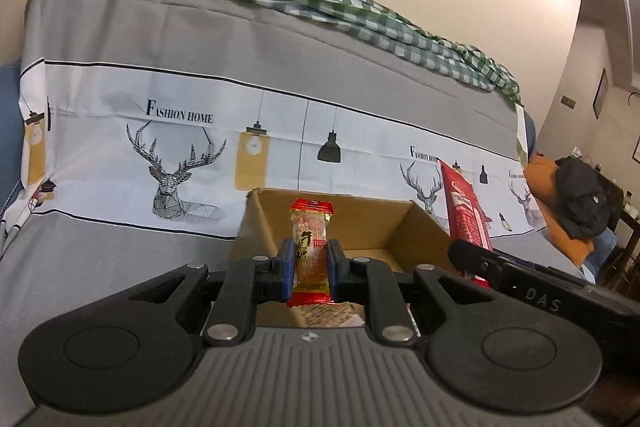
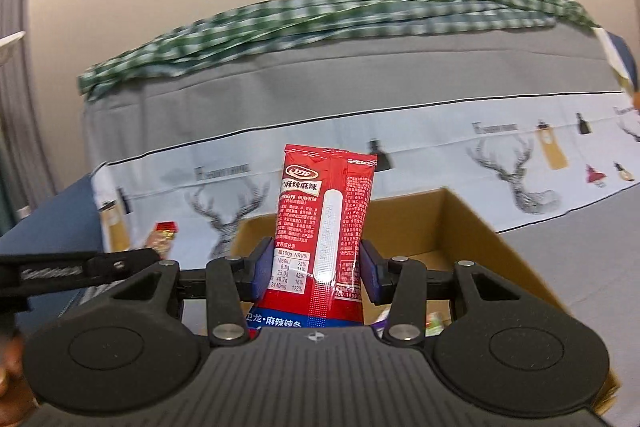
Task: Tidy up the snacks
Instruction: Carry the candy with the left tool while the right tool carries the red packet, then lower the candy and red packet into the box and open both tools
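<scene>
Both grippers carry a snack above the open cardboard box (image 1: 416, 227)

The left gripper (image 1: 310, 265) is closed tightly on a small snack bar (image 1: 311, 251) with red ends, held upright between the blue pads, and the right gripper (image 2: 316, 265) clamps a tall red spicy-strip packet (image 2: 324, 223), also upright; both hang near the front edge of the box, which stands on a grey sofa cover (image 1: 120, 39) with deer prints. The risk I see is this: the two grippers are very near each other, so they may knock together over the box. The red packet is soft and is held only in its lower part, so it may bend or slip, and a release too early would drop it outside the rim
</scene>
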{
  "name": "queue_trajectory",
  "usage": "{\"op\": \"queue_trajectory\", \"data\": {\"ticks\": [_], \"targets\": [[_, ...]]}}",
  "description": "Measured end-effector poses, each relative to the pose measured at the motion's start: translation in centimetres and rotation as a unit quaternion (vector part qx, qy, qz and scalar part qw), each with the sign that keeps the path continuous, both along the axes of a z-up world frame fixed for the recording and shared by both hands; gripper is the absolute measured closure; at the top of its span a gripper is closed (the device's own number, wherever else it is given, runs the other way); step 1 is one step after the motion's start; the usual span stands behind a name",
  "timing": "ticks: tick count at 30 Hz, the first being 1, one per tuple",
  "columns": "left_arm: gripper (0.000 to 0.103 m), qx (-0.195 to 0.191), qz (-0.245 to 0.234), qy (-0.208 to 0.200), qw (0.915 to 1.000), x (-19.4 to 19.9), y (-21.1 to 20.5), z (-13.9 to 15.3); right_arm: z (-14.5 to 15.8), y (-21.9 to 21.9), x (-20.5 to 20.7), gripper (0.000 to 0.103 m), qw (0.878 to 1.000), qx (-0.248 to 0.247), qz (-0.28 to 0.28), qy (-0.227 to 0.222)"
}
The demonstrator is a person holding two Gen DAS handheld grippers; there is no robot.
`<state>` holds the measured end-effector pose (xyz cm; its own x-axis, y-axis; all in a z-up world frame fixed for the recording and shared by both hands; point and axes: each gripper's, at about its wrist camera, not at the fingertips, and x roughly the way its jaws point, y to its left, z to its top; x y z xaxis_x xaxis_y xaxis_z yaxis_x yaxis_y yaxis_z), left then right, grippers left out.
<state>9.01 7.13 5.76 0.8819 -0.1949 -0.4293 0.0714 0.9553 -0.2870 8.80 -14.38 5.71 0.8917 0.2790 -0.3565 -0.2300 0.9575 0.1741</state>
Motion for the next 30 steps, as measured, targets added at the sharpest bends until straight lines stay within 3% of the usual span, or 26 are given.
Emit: {"op": "queue_trajectory", "data": {"ticks": [5,8,12,15,19,30], "targets": [[0.085,-0.018,0.012,0.032,0.9993,2.0,-1.4,1.9,-0.2,-2.2,0.8,0.056,0.999,0.005,-0.034,-0.002],[0.085,-0.028,0.019,0.026,0.9991,3.0,-2.5,2.5,-0.2,-3.0,1.1,0.056,0.999,0.012,-0.047,-0.001],[0.085,-0.017,0.003,0.001,0.9999,2.9,-4.4,0.8,-0.3,-3.5,1.1,0.056,0.998,0.013,-0.058,-0.003],[0.085,0.011,-0.017,0.01,0.9997,3.3,-5.7,-1.0,-0.5,-3.6,1.2,0.057,0.998,0.009,-0.062,-0.001],[0.085,0.01,-0.022,-0.008,0.9997,4.0,-6.0,-1.4,-0.8,-3.8,1.3,0.056,0.998,0.005,-0.065,0.003],[0.085,0.011,-0.041,-0.003,0.9991,4.5,-7.1,-2.0,-1.7,-3.8,2.2,0.056,0.997,-0.003,-0.076,0.026]]}}
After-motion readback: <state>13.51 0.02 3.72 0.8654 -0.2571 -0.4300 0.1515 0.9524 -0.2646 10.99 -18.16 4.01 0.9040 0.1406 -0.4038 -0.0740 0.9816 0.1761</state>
